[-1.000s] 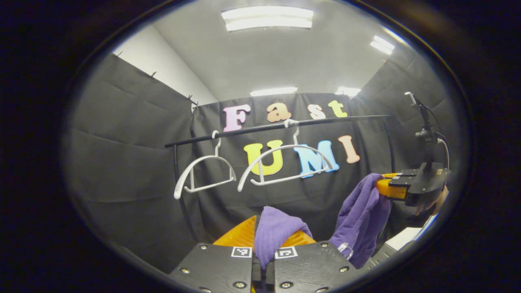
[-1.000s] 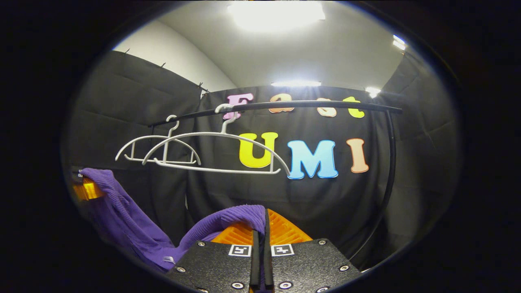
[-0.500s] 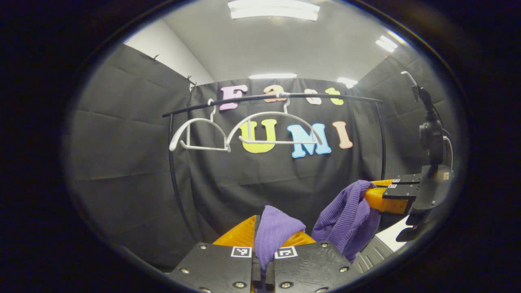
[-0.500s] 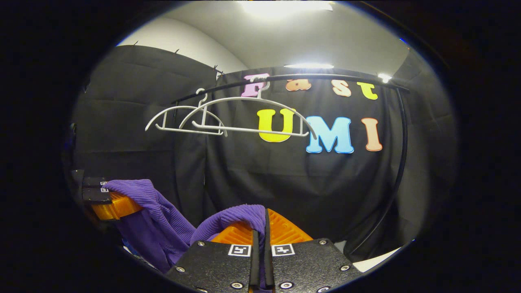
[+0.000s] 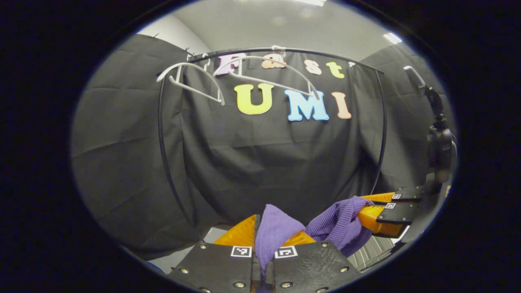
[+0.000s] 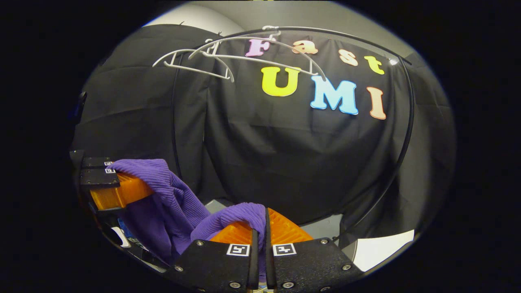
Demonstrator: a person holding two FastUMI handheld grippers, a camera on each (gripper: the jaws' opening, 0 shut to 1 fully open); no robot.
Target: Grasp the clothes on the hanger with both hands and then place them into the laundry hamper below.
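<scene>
purple garment (image 5: pixel 276 230) clamped between the closed fingers of left gripper (image 5: pixel 260 240) and right gripper (image 6: pixel 260 228). two white hangers (image 6: pixel 228 57) hang bare on the black rail (image 6: pixel 346 34). grey ribbed surface (image 5: pixel 368 252) below, possibly the hamper.

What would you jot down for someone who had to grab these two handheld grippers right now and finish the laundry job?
Left gripper: shut on the purple ribbed knit garment, a fold pinched between its fingers.
Right gripper: shut on the same garment, at another spot; the cloth sags between the two.
The two white plastic hangers hang bare on the black metal rail, high above both grippers.
Done: the garment is off its hanger and held low.
Left: lower it into the laundry hamper, which I cannot make out clearly here, then open both grippers.
</scene>
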